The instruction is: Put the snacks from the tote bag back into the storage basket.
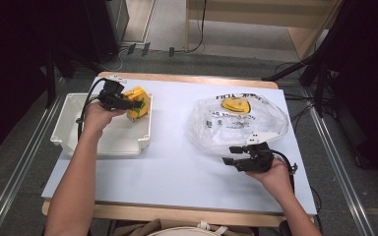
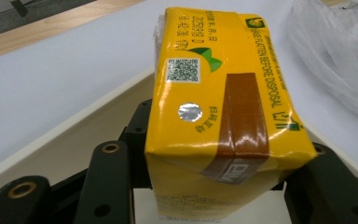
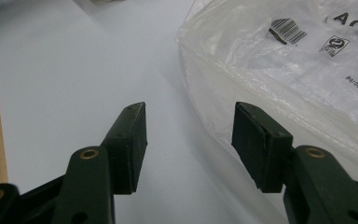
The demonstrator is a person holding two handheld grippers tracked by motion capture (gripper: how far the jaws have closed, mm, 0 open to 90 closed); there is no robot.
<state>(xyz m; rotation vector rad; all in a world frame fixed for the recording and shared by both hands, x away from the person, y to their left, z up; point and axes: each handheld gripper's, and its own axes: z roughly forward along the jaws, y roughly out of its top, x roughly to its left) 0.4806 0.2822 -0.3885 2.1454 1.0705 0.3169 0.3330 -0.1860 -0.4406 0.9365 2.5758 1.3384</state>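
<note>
A yellow drink carton (image 1: pixel 141 94) with a green logo and a brown band is held tilted over the far right corner of the white tray (image 1: pixel 103 147). My left gripper (image 1: pixel 130 104) is shut on it. In the left gripper view the carton (image 2: pixel 214 93) fills the space between the jaws, and my left gripper (image 2: pixel 214 191) clamps its lower end above the tray's wall (image 2: pixel 51 140). My right gripper (image 1: pixel 228 155) rests open at the near edge of a clear plastic bag (image 1: pixel 236 123). In its own view my right gripper (image 3: pixel 193 126) has nothing between its pads, and the bag (image 3: pixel 284 70) lies just right of them.
Another yellow item (image 1: pixel 236 104) lies inside the bag near its far end. A white sheet (image 1: pixel 177 147) covers the wooden table (image 1: pixel 177 214). Cables and dark stands sit on the floor beyond the table's far edge.
</note>
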